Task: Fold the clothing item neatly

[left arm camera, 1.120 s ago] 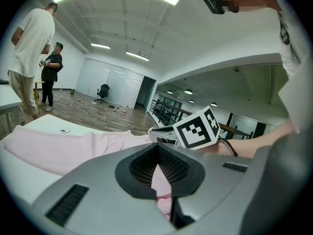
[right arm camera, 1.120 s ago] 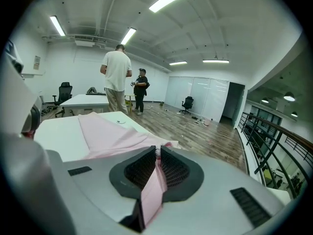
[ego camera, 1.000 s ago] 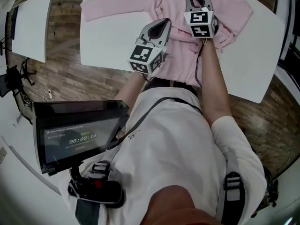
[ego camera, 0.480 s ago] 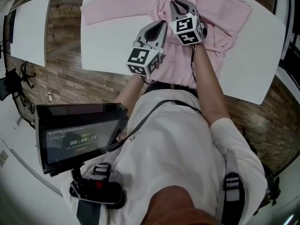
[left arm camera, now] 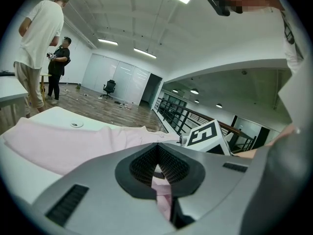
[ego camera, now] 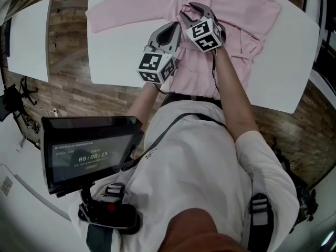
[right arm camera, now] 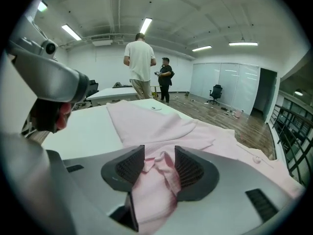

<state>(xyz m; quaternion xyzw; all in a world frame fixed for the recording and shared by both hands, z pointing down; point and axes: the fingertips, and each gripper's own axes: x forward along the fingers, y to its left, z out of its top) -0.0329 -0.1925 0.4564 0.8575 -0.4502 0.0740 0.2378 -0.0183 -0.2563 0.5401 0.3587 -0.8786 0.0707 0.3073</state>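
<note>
A pink shirt point(ego camera: 239, 12) lies spread on the white table point(ego camera: 121, 51), with one sleeve stretched out to the left. My left gripper point(ego camera: 176, 28) sits over the shirt's near middle, shut on a pinch of pink fabric point(left arm camera: 164, 192). My right gripper point(ego camera: 190, 12) is just beside it on the right, their tips almost meeting. Its jaws have just been opening. A bunched fold of the shirt point(right arm camera: 159, 173) lies loose between the parted pads point(right arm camera: 129, 168). In the right gripper view the left gripper point(right arm camera: 44, 77) shows at the upper left.
A second white table point(ego camera: 29, 33) stands at the left across a strip of wooden floor. A dark screen point(ego camera: 86, 151) hangs at my chest. Two people point(right arm camera: 140, 65) stand by a far table. Bare tabletop lies left and right of the shirt.
My right gripper has moved left and nearer, up beside the left gripper, and its jaws have parted. The left gripper has stayed put, shut on the fabric.
</note>
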